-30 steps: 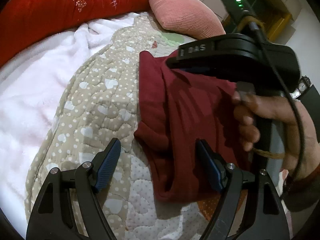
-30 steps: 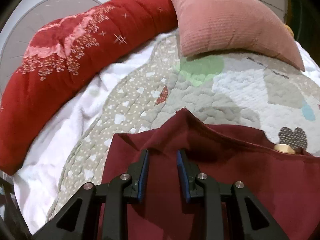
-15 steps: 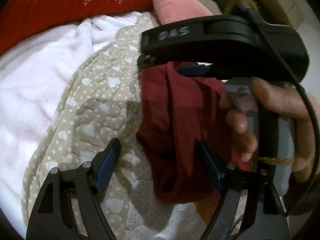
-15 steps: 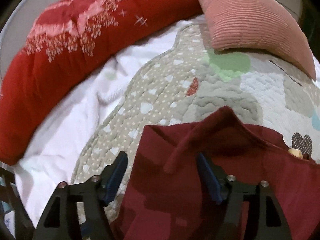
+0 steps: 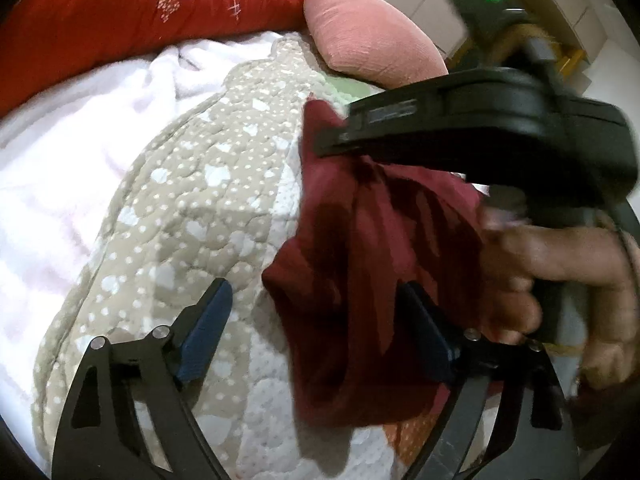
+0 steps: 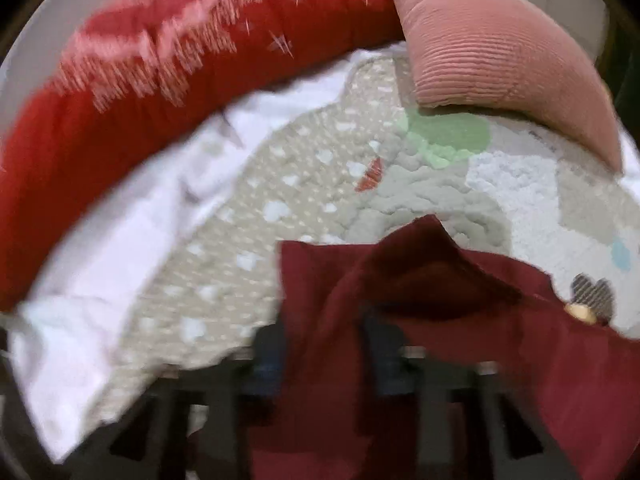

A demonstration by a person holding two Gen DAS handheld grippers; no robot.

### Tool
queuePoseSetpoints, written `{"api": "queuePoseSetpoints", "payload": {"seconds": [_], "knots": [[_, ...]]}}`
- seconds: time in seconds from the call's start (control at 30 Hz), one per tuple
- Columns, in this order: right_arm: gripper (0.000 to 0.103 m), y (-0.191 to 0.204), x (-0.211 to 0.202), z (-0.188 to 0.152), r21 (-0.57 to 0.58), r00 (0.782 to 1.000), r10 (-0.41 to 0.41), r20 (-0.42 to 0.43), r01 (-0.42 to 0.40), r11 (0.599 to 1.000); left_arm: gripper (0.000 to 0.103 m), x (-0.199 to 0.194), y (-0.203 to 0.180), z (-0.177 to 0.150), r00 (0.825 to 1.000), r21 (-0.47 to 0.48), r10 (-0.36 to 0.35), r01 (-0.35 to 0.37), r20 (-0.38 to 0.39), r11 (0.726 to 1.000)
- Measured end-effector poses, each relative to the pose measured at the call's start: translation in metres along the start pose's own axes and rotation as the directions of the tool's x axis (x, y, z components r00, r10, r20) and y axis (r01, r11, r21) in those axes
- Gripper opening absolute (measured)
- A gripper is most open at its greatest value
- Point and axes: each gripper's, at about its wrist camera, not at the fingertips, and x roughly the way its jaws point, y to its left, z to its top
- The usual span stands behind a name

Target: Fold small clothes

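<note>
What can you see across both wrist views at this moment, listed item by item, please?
Maroon garment: one, dark red, lying crumpled on the quilt, one fold raised.
Quilt: one, beige with white hearts and dots, spread under the garment.
White blanket: one, fluffy, beside the quilt.
Red bolster: one, red with pale floral print, along the far edge.
Pink pillow: one, ribbed, next to the bolster.
Left gripper: black with blue pads, open, jaws just widened, garment edge between them untouched.
Right gripper: blurred, jaws just closed on the garment's fold.
Right hand: wrapped round the right gripper's handle.
</note>
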Motion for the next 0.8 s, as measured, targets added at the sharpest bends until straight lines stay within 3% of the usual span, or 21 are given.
{"api": "queuePoseSetpoints", "payload": {"seconds": [0.07, 0.1, 0.13, 0.17, 0.23, 0.47, 0.8], "knots": [[0.015, -0.006, -0.014, -0.002, 0.012, 0.999, 0.028, 0.04, -0.028, 1.0, 0.085, 0.002, -0.004, 0.002, 1.0, 0.005, -0.011, 0.011, 0.01, 1.0], [0.015, -0.009, -0.021, -0.004, 0.018, 0.997, 0.046, 0.063, -0.047, 0.999, 0.07, 0.001, -0.005, 0.003, 0.999, 0.004, -0.03, 0.03, 0.013, 1.0], [0.015, -0.011, -0.028, -0.005, 0.024, 0.995, 0.057, 0.079, -0.059, 0.998, 0.047, 0.001, -0.006, 0.003, 0.999, 0.006, -0.054, 0.054, 0.004, 0.998], [0.014, -0.014, -0.036, -0.007, 0.034, 0.993, 0.071, 0.098, -0.074, 0.997, 0.042, 0.001, -0.01, 0.003, 0.996, 0.014, -0.089, 0.089, -0.02, 0.996], [0.014, -0.021, -0.053, -0.011, 0.05, 0.987, 0.093, 0.129, -0.1, 0.994, 0.028, -0.006, -0.018, 0.002, 0.997, 0.053, -0.078, 0.078, -0.01, 0.996], [0.013, -0.049, -0.108, -0.025, 0.091, 0.965, 0.126, 0.229, -0.15, 0.984, 0.022, -0.037, -0.066, 0.007, 0.993, 0.137, -0.113, 0.109, 0.024, 0.985], [0.012, -0.118, -0.193, -0.071, 0.17, 0.936, 0.091, 0.341, -0.156, 0.973, 0.022, -0.045, -0.176, 0.005, 0.986, 0.314, -0.165, 0.158, -0.004, 0.936]]}}
